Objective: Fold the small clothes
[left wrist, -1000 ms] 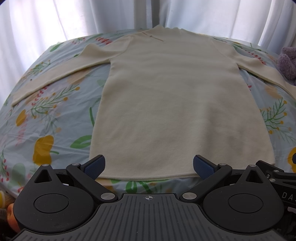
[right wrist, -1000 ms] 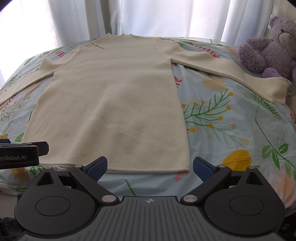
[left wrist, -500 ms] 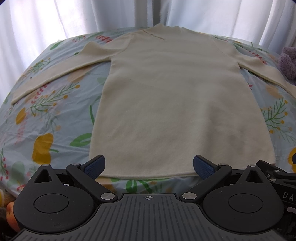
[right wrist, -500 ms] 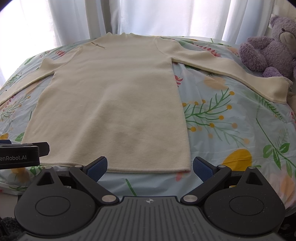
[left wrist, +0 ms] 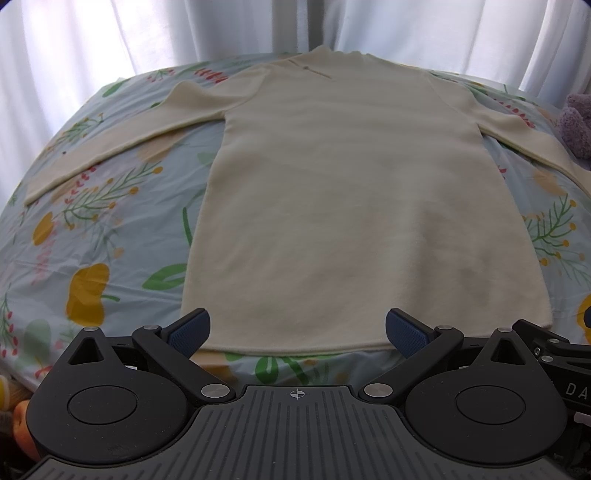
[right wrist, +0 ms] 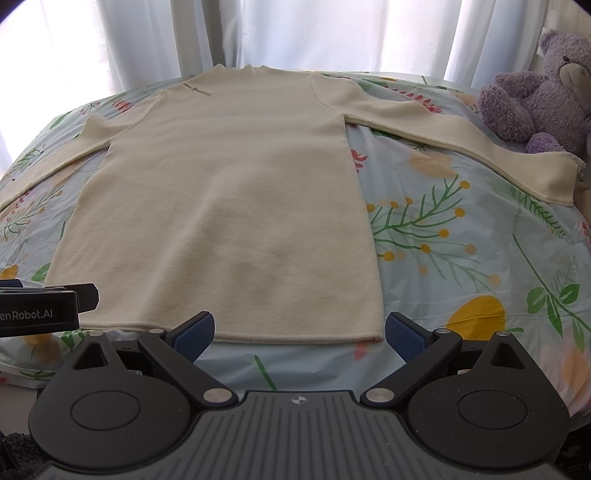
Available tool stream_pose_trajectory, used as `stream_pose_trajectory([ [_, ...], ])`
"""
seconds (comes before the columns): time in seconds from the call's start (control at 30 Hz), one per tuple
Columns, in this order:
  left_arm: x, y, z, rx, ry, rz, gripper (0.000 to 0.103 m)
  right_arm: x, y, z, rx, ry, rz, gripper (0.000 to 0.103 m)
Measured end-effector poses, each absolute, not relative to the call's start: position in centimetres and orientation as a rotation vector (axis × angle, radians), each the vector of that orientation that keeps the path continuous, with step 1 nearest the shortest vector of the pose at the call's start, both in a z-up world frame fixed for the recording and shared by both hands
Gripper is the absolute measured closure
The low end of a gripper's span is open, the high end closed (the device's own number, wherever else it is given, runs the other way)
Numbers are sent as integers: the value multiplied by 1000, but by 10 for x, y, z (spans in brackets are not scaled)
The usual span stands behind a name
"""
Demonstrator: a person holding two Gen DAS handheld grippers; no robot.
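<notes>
A cream long-sleeved sweater lies flat on the floral sheet, neck far, hem near, both sleeves spread out sideways. It also shows in the right wrist view. My left gripper is open and empty, hovering just before the hem's left and middle part. My right gripper is open and empty, just before the hem's right corner. The left gripper's body shows at the left edge of the right wrist view.
The sheet covers a bed with pale blue floral print. A purple teddy bear sits at the far right by the right sleeve's cuff. White curtains hang behind. The bed's near edge drops off below the grippers.
Both grippers have crept slightly toward the sweater; the view has barely shifted. The sweater has not moved and both grippers stay open.
</notes>
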State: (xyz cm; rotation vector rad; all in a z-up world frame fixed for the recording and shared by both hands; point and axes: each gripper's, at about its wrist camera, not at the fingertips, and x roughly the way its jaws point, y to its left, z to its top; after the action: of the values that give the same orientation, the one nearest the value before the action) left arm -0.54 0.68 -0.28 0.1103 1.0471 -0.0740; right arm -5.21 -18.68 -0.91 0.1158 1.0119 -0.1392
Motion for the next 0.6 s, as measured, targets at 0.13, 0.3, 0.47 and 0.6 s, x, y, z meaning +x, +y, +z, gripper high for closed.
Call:
stream_pose_trajectory([
  [0.13,-6,9,-4,108,1051,-72,0,-52,-186,-10,117,1014,-138,4],
  [0.3,-5,11,-5,102,1060,-69,0,-51,-185,-12,115,1023,-134,4],
  [0.47,-3,12,-9,98,1076,-67,0,-50,-184,-15,114,1034,-123,4],
  [0.6,0,10,-10,101,1081,-71,0,-48,-185,-16,125,1037,-115,4],
])
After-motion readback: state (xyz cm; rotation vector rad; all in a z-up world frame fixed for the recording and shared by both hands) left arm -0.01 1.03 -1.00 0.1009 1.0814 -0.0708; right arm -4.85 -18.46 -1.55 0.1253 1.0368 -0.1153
